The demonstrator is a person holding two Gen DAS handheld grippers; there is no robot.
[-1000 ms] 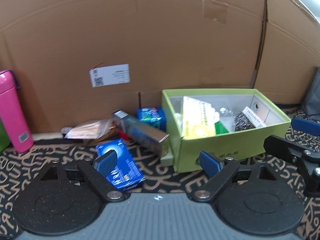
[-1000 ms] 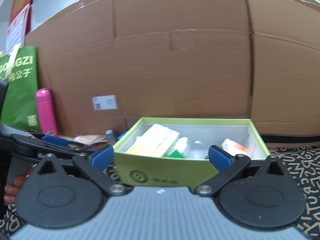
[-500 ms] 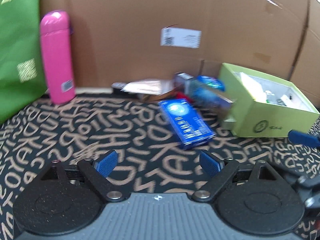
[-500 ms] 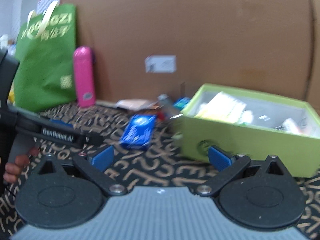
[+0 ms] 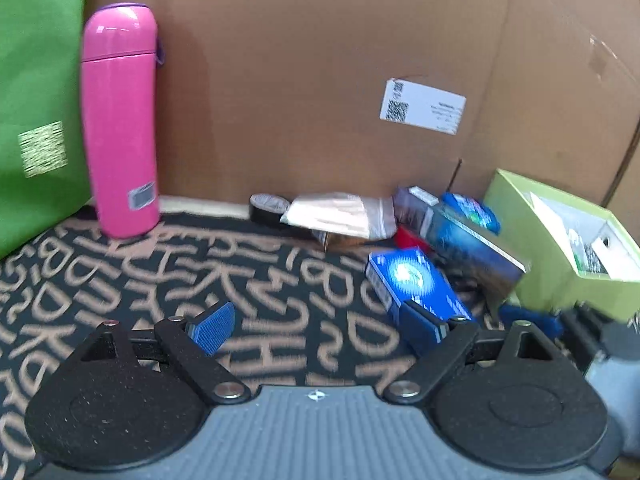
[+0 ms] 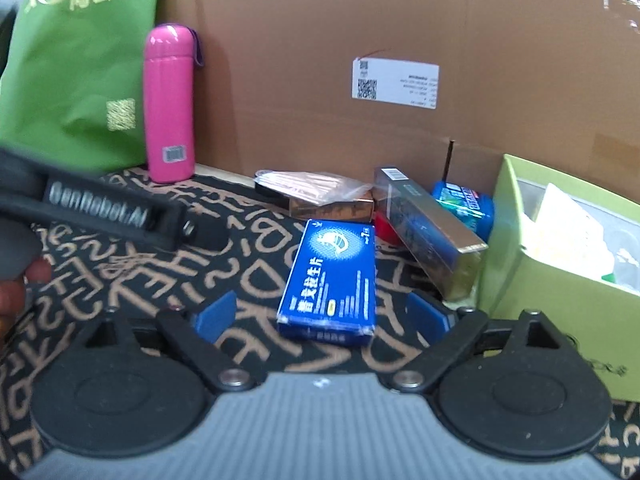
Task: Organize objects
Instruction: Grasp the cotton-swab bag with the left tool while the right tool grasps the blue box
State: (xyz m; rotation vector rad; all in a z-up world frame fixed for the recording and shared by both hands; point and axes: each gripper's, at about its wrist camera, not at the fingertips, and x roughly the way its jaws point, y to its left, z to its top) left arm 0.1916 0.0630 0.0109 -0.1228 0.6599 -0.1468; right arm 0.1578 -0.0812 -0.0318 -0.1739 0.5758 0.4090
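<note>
A blue medicine box [image 6: 334,276] lies flat on the patterned mat, just ahead of my right gripper [image 6: 322,314], which is open and empty. The same box shows in the left wrist view [image 5: 416,286], beside the right finger of my left gripper [image 5: 316,326], also open and empty. A green open box [image 6: 560,276] holding packets stands at the right; it also shows in the left wrist view [image 5: 568,240]. A long dark blue-gold carton [image 6: 428,228] leans by it, with a blue pack [image 6: 464,204] behind.
A pink flask [image 5: 120,120] and a green bag [image 5: 36,92] stand at the left against the cardboard wall [image 5: 320,60]. A clear bag over a brown box [image 6: 320,192] and a black tape roll [image 5: 266,208] lie by the wall. The left gripper's body [image 6: 96,208] crosses the right view.
Both views have swung left, away from the green box and toward the loose items and the flask. The blue box now lies right in front of my right gripper. Both grippers stayed open.
</note>
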